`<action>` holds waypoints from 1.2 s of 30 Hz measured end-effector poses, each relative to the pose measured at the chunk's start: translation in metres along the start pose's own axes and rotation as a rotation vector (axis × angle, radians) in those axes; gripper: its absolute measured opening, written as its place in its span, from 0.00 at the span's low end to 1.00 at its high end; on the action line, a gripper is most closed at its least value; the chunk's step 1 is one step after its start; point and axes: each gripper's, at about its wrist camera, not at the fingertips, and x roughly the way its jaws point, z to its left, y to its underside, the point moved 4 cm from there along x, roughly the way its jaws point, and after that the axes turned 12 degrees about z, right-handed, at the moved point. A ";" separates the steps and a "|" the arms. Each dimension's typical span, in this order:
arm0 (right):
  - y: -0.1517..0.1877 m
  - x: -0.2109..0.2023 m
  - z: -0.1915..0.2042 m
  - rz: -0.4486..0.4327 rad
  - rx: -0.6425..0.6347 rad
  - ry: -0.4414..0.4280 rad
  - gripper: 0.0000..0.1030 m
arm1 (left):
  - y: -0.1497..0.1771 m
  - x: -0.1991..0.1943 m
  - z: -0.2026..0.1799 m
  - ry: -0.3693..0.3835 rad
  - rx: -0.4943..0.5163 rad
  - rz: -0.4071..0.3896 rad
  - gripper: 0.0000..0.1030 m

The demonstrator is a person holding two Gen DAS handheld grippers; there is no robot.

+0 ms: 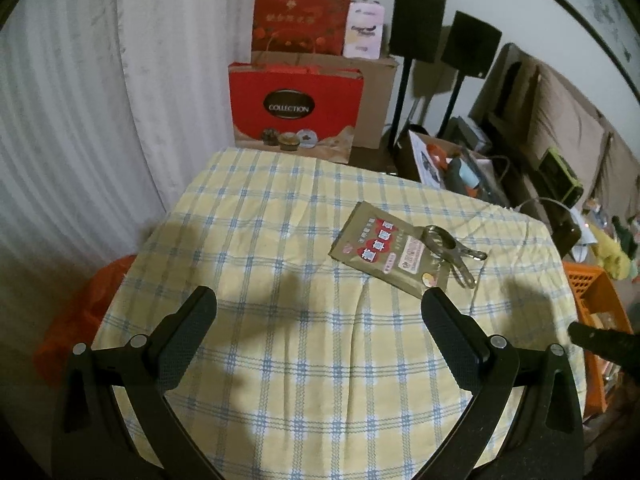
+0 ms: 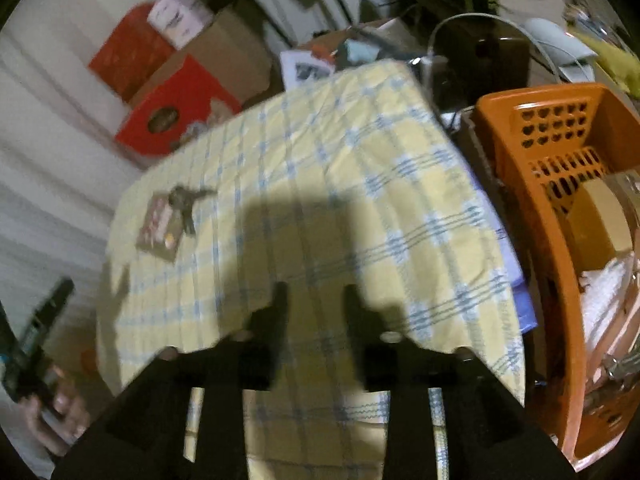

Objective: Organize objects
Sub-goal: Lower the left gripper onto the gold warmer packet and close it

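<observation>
A brown snack packet (image 1: 390, 254) with red characters lies on the yellow-and-blue checked tablecloth (image 1: 280, 220), right of centre. A metal clip (image 1: 450, 250) rests on its right end. My left gripper (image 1: 319, 300) hovers open and wide in front of the packet, with nothing between its fingers. In the right wrist view, which is blurred, the packet (image 2: 160, 226) and clip (image 2: 185, 202) lie far to the left. My right gripper (image 2: 316, 294) stands over the cloth's near right part with a narrow gap and only cloth behind it. An orange basket (image 2: 520, 152) sits right of the table.
Red gift bags (image 1: 296, 110) and a cardboard box (image 1: 376, 96) stand behind the table, with speaker stands (image 1: 400, 100) and clutter to the right. A white curtain (image 1: 80, 120) hangs at the left. An orange bag (image 1: 80, 312) lies by the table's left edge. A hand (image 2: 60, 412) holds the left gripper.
</observation>
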 end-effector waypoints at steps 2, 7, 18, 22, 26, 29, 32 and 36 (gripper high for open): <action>-0.004 -0.007 -0.004 -0.031 0.043 -0.003 0.64 | -0.001 0.003 0.003 -0.008 -0.004 0.003 1.00; -0.015 0.000 0.015 -0.045 0.058 0.009 0.72 | -0.003 0.014 0.008 -0.019 -0.018 0.021 1.00; -0.065 0.067 0.156 -0.109 -0.427 0.224 0.81 | -0.005 0.017 0.023 -0.022 -0.033 0.026 1.00; -0.081 0.108 0.174 -0.040 -0.542 0.292 0.71 | -0.007 0.013 0.028 0.005 -0.047 0.031 1.00; -0.075 0.131 0.170 0.015 -0.572 0.303 0.28 | -0.011 0.008 0.028 0.056 -0.055 0.030 1.00; -0.070 0.121 0.156 -0.011 -0.485 0.217 0.25 | -0.014 0.010 0.019 0.058 -0.019 0.055 1.00; -0.059 0.101 0.141 -0.063 -0.396 0.161 0.24 | -0.023 0.017 -0.001 0.038 0.064 0.077 1.00; -0.040 0.066 0.113 -0.132 -0.274 0.108 0.24 | -0.040 0.026 -0.043 0.086 0.241 0.048 1.00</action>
